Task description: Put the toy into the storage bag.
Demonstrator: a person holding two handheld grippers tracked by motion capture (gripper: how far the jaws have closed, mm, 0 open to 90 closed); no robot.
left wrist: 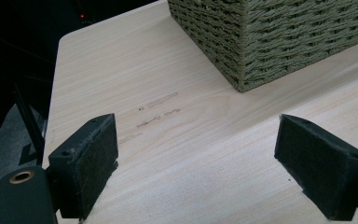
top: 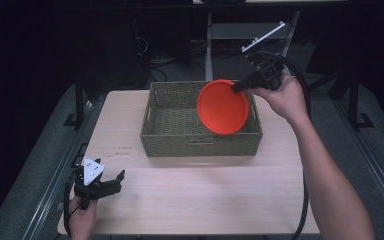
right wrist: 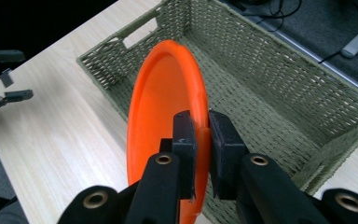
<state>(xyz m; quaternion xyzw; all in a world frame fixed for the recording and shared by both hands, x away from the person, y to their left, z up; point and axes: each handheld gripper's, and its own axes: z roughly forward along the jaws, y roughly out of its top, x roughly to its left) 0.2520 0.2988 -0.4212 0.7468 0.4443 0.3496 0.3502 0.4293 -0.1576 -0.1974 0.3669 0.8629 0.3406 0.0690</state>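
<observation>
The right tongs (right wrist: 200,128) are clamped on the rim of a round orange plastic plate (top: 223,107), one black pad on each face of the rim, as the right gripper view shows close up. The plate (right wrist: 161,116) is held on edge, tilted, in the air over the right part of an olive-green woven rectangular basket (top: 200,142), with its hollow face turned toward the person's side of the counter in the high view; its lower edge hangs in front of the basket's near right wall, and whether it touches the weave I cannot tell. The person's right hand (top: 282,97) grips the tool from beyond the basket's right end, with the black cable looping away behind it. The basket (right wrist: 279,79) stands on the pale wooden counter (top: 200,195), towards its far side, and has a slot handle cut in each short wall. The left tongs (top: 111,181) sit low at the near left corner of the counter, well apart from the basket, with the grey three-cornered plate on top and the left hand (top: 82,220) behind. Their jaws stand wide apart with nothing between them, as the left gripper view shows: bare counter (left wrist: 191,154) lies between the two pads, and a corner of the basket (left wrist: 279,37) lies ahead.
</observation>
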